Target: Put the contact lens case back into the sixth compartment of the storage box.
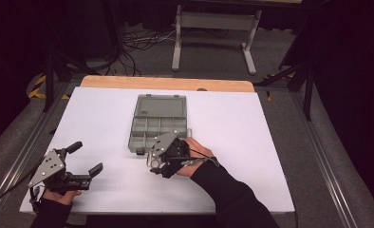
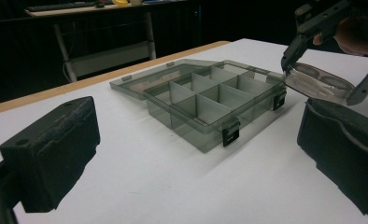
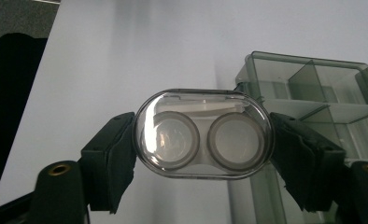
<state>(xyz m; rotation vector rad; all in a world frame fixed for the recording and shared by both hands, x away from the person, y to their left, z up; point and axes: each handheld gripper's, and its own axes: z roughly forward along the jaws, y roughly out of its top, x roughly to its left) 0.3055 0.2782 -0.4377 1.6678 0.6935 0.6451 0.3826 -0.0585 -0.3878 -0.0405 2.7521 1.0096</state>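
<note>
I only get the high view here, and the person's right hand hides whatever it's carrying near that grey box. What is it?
Observer: A clear oval case with two round wells, clamped end to end in the right gripper.
Operator: Is anything in the organizer box?
Observer: The organizer box has visibly bare compartments in the left gripper view; its lid lies open flat.
Operator: Is the case touching the box?
Observer: No, it is held in the air just beside the latch side.

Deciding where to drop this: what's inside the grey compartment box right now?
The compartment box lies open, its visible compartments bare. The right gripper, clamping the clear oval case, covers its near corner, so that part cannot be checked.
</note>
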